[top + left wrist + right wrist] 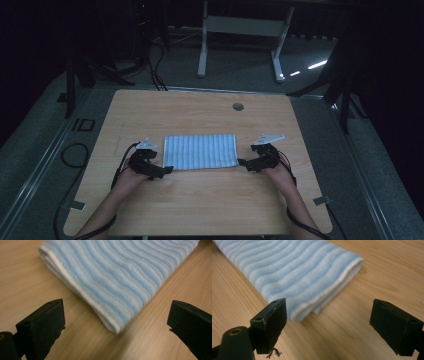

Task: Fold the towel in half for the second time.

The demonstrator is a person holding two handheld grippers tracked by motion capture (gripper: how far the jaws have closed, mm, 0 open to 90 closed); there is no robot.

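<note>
Just ahead of both jaws: towel [200,151]

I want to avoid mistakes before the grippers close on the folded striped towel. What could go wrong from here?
1. The towel lies folded in layers. The left gripper, jaws open at its near corner, might pinch only the top layer, so the fold could open.
2. The right gripper faces the other near corner with jaws wide open; a low approach could push the cloth instead of catching it.
3. Uneven grips could skew the towel on the table.
</note>
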